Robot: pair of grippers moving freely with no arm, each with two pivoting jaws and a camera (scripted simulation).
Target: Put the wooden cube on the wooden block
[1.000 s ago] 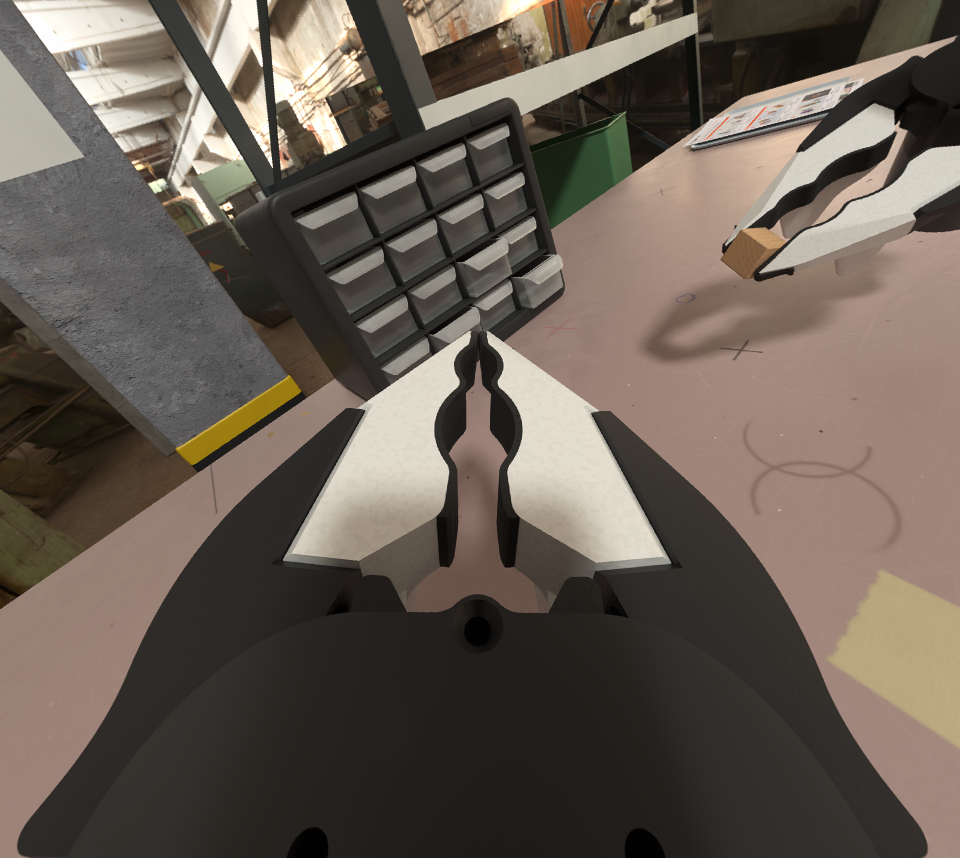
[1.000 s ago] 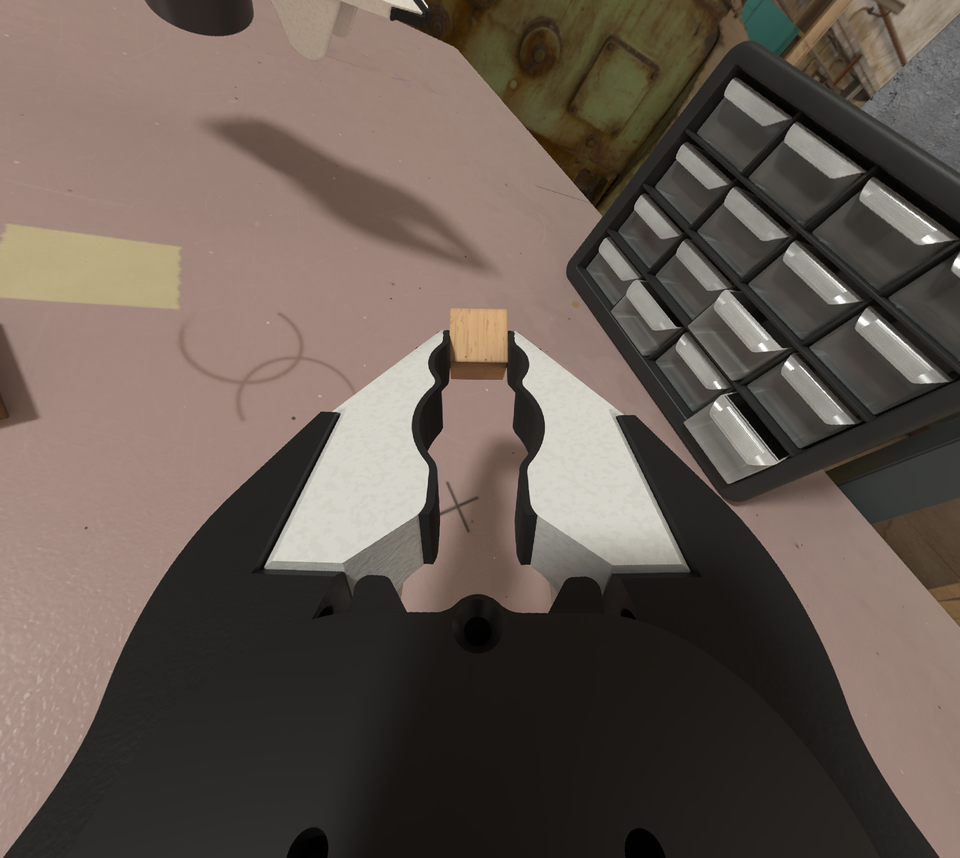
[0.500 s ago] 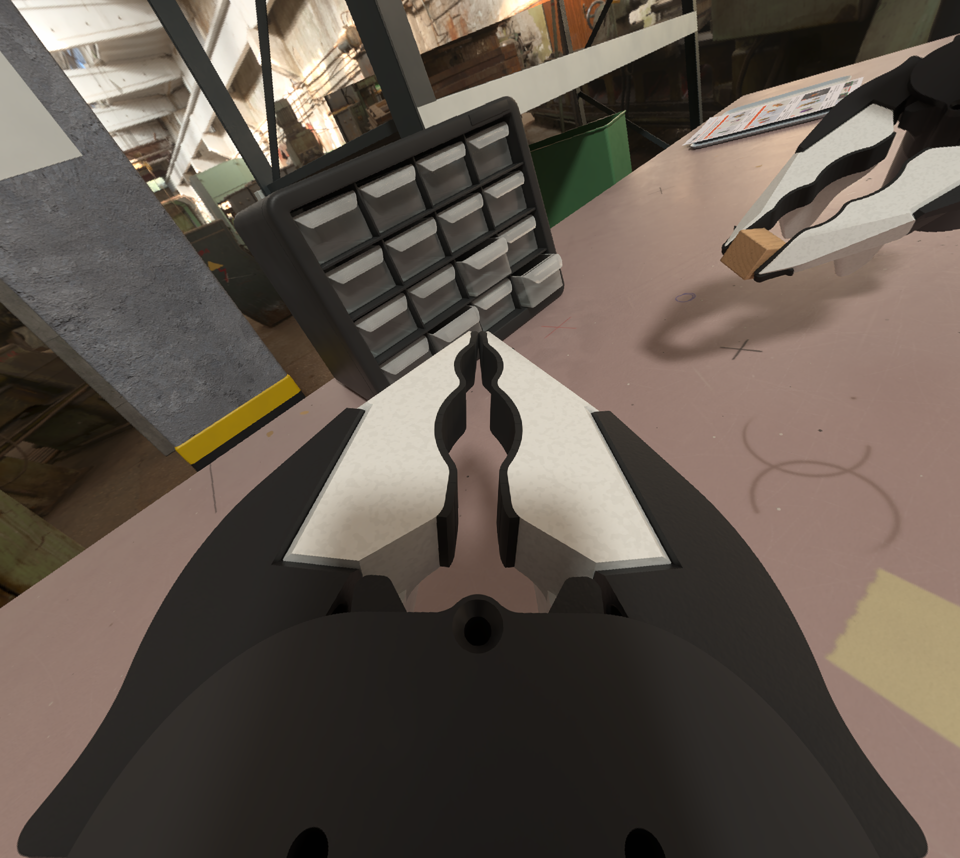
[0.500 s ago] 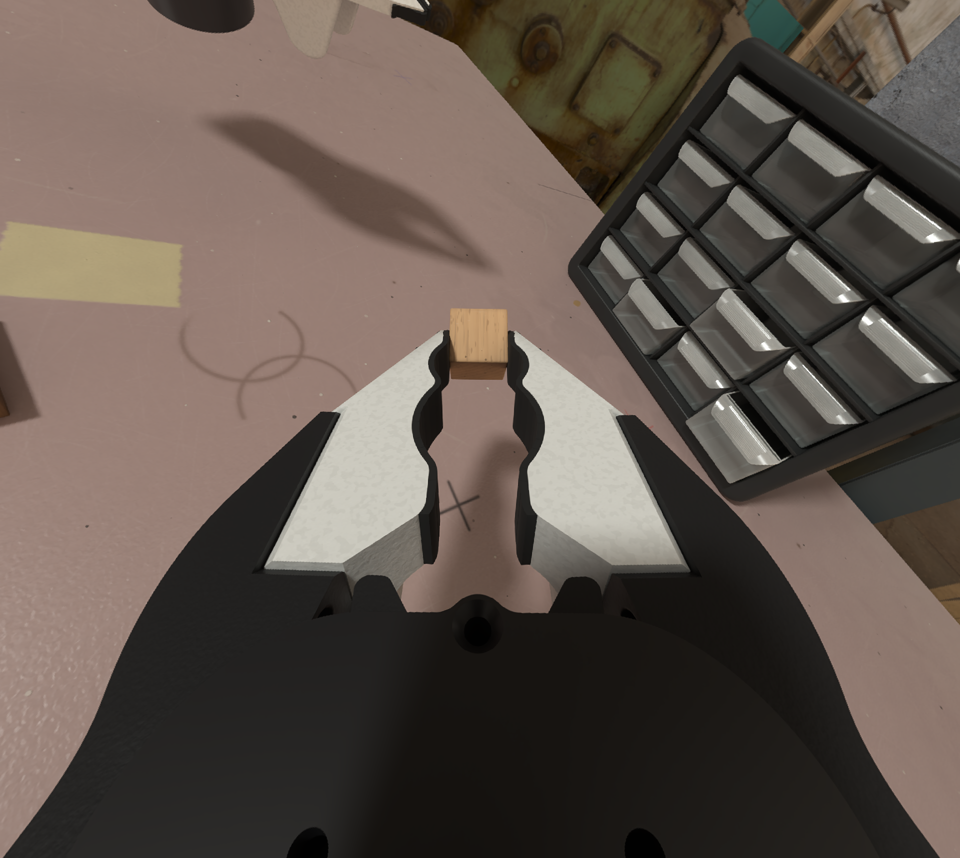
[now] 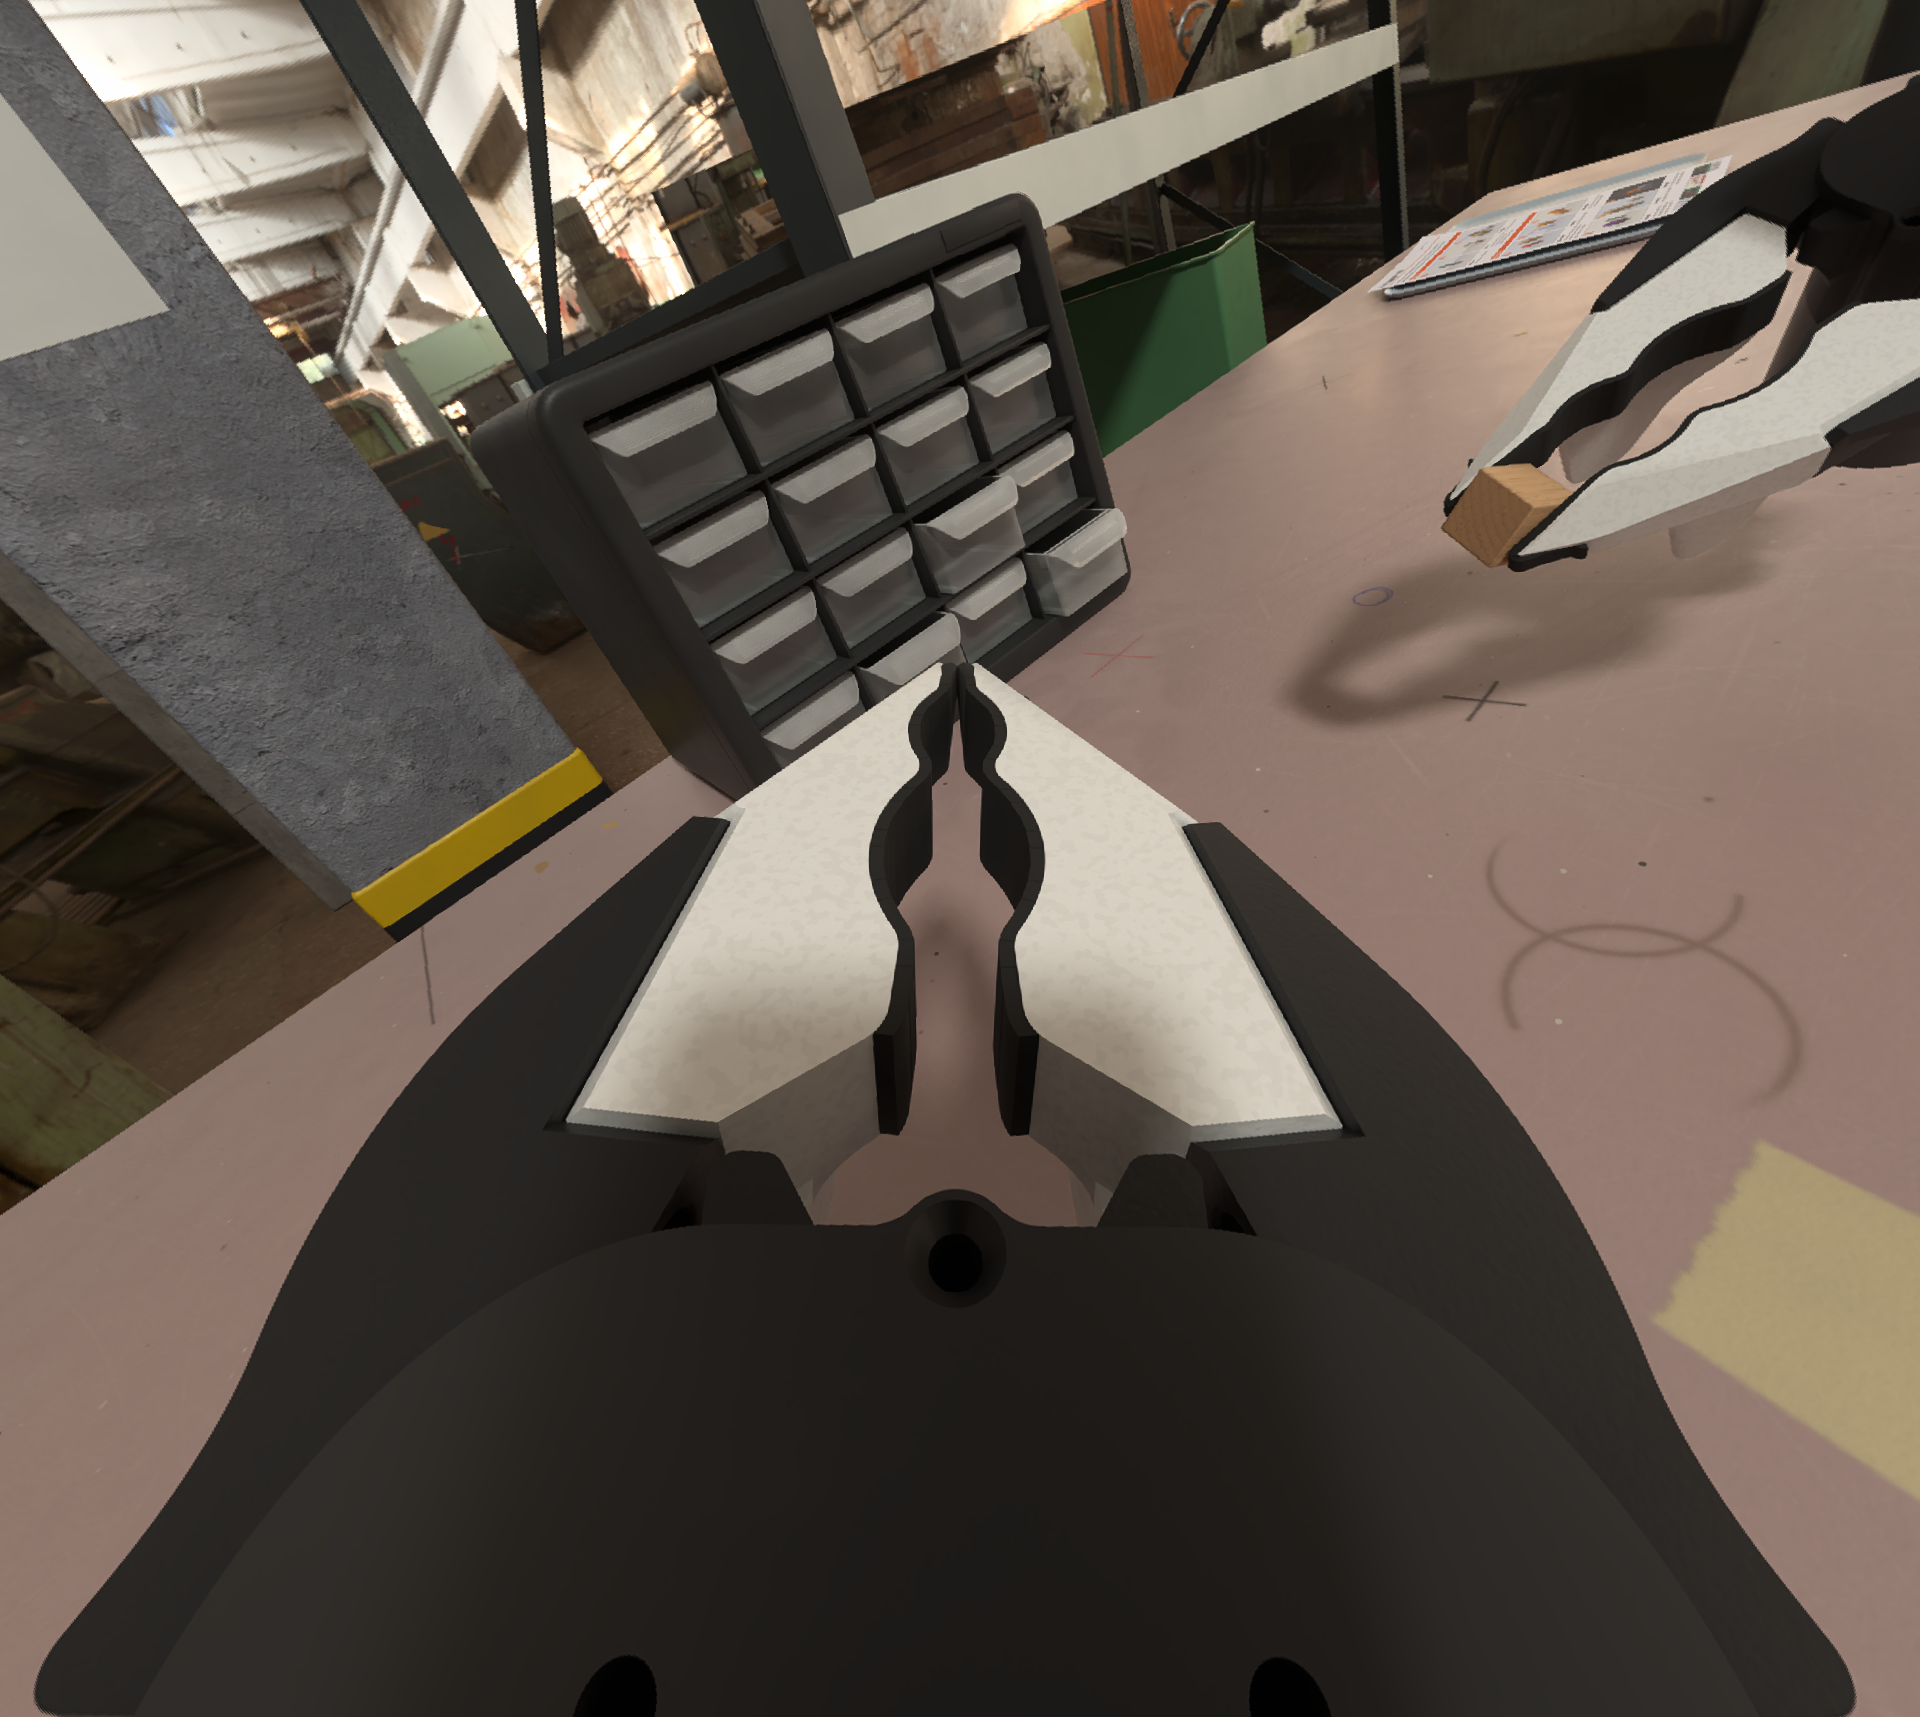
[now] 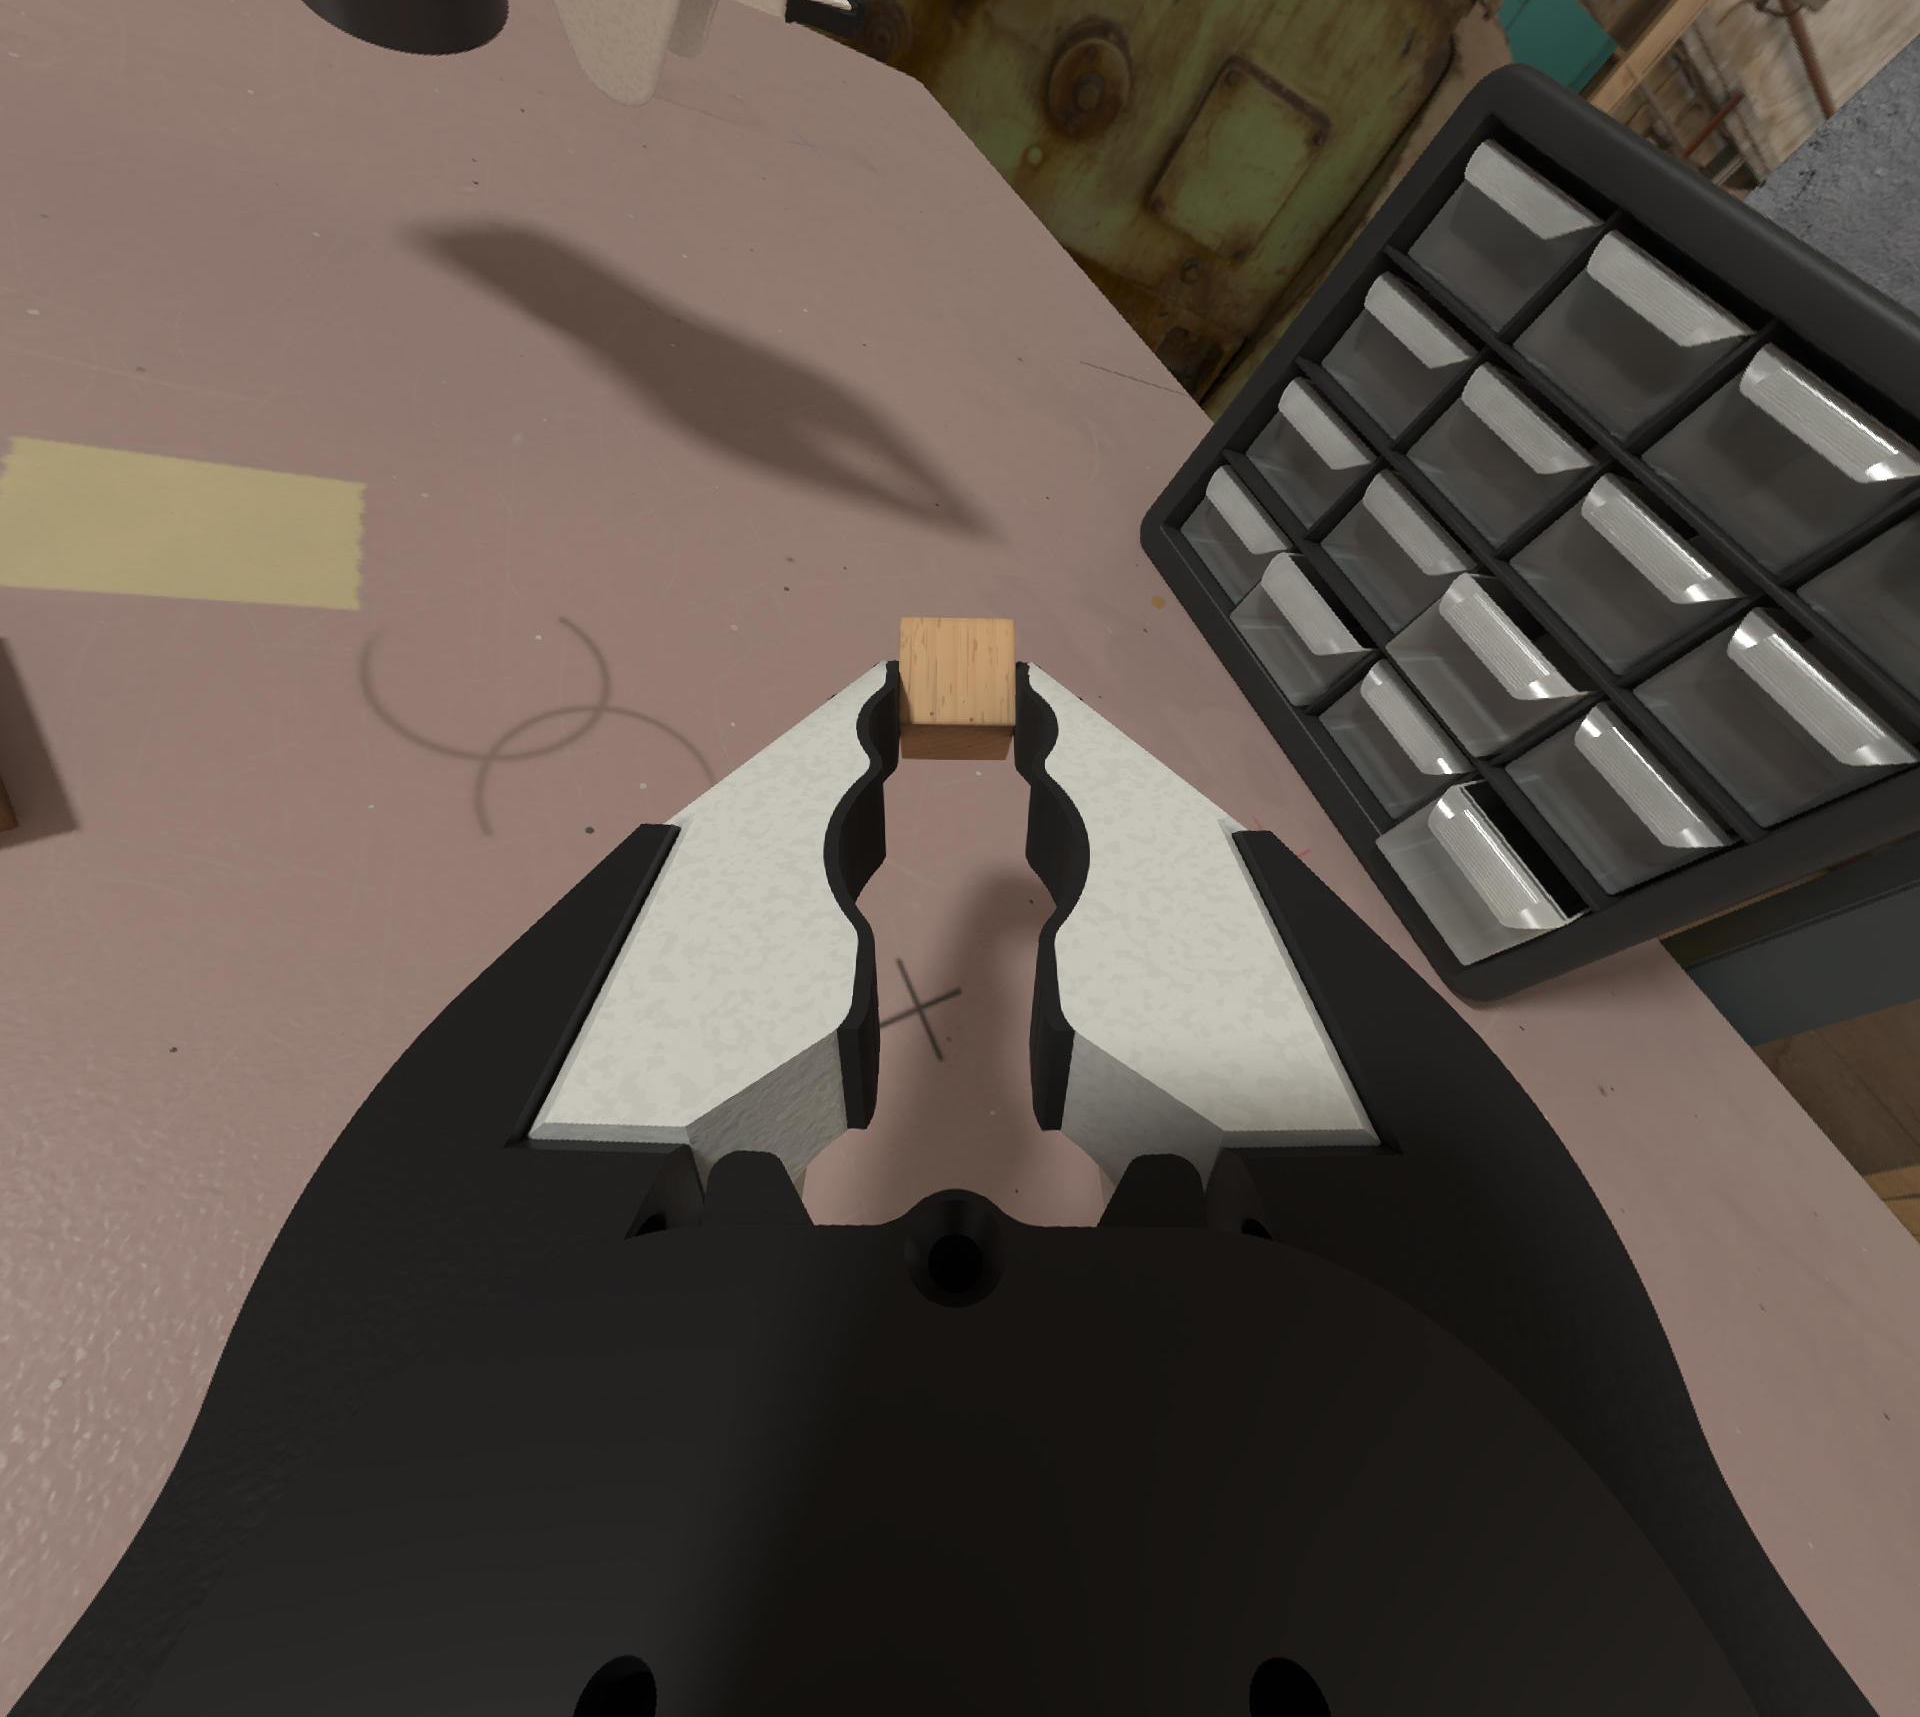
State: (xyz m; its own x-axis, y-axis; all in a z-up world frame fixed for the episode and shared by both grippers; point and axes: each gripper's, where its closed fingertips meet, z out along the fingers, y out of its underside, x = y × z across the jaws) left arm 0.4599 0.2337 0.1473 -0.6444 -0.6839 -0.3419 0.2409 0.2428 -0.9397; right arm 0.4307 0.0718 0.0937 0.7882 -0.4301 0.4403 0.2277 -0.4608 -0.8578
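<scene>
Wooden cube is sitting pinched between the tips of the right claw, raised above the pink tabletop. Leftward in the right wrist view, a dark brown edge is peeking in beside yellow tape. The left claw is hovering nearly closed, gripping nothing; rightward, a black drawer cabinet is standing.

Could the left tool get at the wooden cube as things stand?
Probably not: the right tool is shut on the wooden cube, covering two sides, and the left tool is shut, pointing at the drawer cabinet.
</scene>
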